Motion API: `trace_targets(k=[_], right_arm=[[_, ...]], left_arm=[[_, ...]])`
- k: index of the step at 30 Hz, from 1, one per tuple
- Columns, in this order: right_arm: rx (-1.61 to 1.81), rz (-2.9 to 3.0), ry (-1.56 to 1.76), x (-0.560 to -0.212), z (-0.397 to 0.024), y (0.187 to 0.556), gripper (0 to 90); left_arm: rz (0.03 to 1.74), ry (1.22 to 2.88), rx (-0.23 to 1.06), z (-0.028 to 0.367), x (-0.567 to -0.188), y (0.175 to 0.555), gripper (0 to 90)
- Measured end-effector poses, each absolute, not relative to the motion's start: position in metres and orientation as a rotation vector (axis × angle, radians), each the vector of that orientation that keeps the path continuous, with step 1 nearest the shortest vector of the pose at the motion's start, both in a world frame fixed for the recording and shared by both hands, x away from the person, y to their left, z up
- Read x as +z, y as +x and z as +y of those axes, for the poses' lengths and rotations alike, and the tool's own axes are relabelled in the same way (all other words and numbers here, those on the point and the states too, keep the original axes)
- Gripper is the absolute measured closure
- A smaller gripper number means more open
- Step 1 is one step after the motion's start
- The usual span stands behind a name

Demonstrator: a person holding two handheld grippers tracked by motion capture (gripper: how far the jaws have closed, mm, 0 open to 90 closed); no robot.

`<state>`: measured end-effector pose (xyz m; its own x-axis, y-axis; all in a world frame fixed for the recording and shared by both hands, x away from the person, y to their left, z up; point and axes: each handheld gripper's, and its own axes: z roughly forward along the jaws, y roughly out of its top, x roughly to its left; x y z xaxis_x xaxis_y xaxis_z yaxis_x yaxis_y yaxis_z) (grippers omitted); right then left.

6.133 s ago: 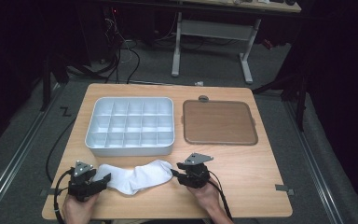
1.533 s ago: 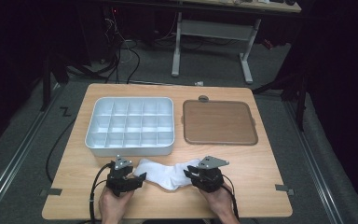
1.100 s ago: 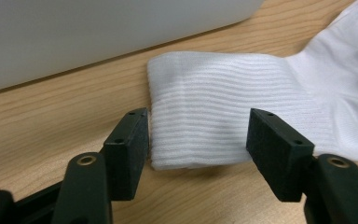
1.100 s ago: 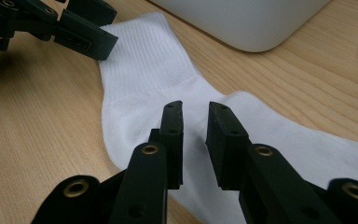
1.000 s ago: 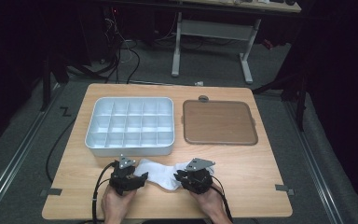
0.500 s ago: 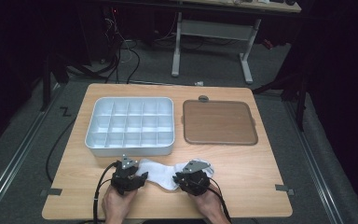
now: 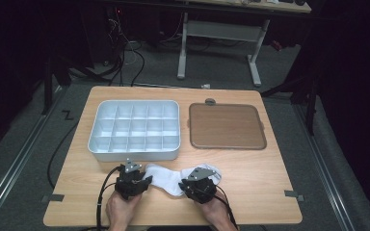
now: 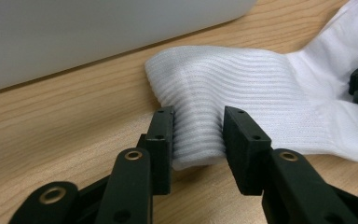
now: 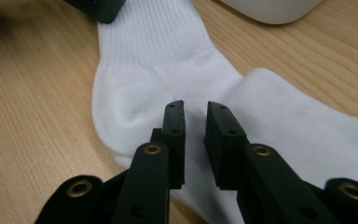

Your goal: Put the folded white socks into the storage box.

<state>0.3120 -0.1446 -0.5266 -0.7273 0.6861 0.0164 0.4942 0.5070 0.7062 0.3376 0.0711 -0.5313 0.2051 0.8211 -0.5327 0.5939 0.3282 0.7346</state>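
1. Sock (image 7: 166, 177): a white ribbed sock lies flat on the wooden table (image 7: 270, 178), low in the high view, just in front of the white compartment tray (image 7: 134, 130).
2. Its ribbed cuff end points toward the lower left of that frame, under the left tool (image 7: 142, 179); its foot end runs to the right, under the right tool (image 7: 200, 185).
3. In the left gripper view the left tool (image 8: 198, 140) has its two black jaws on either side of a bunched fold of the cuff (image 8: 200, 126). The jaws have just been closing, and the ribbed cloth is pinched up between them, touching both pads.
4. In the right gripper view the right tool (image 9: 195, 126) stands over the heel part of the sock (image 9: 135, 102). Its jaws are close together with a narrow gap; whether cloth is caught in that gap I cannot tell.
5. At the top of the right gripper view, the tip of the other tool sits on the cuff.
6. The tray wall fills the upper left of the left gripper view, near the cuff but apart from it.
7. A brown flat tray (image 7: 225, 126) lies to the right of the compartment tray, well apart from the sock.
8. A person's hands (image 7: 120, 211) come in from the bottom edge of the high view, one behind each tool.
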Motion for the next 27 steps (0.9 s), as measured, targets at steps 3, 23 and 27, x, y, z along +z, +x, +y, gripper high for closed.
trace_targets(k=[3,23,27], right_arm=[[1.036,2.486,0.999,-0.527,-0.145,0.312,78.3],[1.038,2.484,0.997,-0.527,-0.144,0.312,78.3],[1.038,2.484,0.997,-0.527,-0.144,0.312,78.3]], left_arm=[[1.488,1.361,0.245,0.072,-0.531,0.339,66.2],[1.463,1.347,0.207,0.075,-0.526,0.339,78.4],[1.452,1.318,0.174,0.079,-0.519,0.339,79.1]])
